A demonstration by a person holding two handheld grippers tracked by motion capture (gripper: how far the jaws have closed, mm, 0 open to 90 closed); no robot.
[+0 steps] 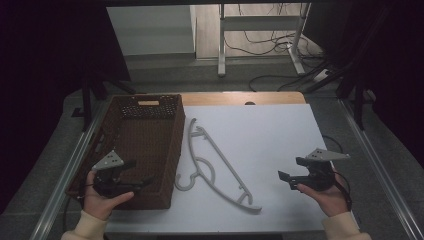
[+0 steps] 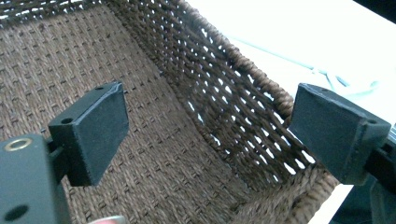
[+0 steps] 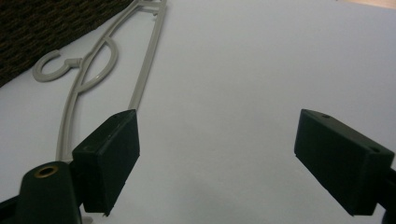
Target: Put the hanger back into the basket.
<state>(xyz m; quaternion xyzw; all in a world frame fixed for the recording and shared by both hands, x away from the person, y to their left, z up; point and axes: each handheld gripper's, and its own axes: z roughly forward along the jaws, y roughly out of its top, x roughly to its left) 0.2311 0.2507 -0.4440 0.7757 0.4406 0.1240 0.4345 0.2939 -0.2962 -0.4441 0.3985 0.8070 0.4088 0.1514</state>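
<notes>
Both claws low, gaping: left claw (image 1: 145,181) over basket (image 1: 150,150).

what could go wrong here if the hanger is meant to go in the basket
The hanger lies flat on the white table, so the open right gripper may struggle to get a pad under its thin bar. Its hook sits close to the basket wall and might snag the weave when lifted. The hanger looks long for the basket, so it may catch on the rim.

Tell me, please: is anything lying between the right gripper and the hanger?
Nothing visible. Bare white table lies between the right gripper and the hanger. Its jaws are open and empty. The basket sits on the hanger's far side, next to the hook.
</notes>
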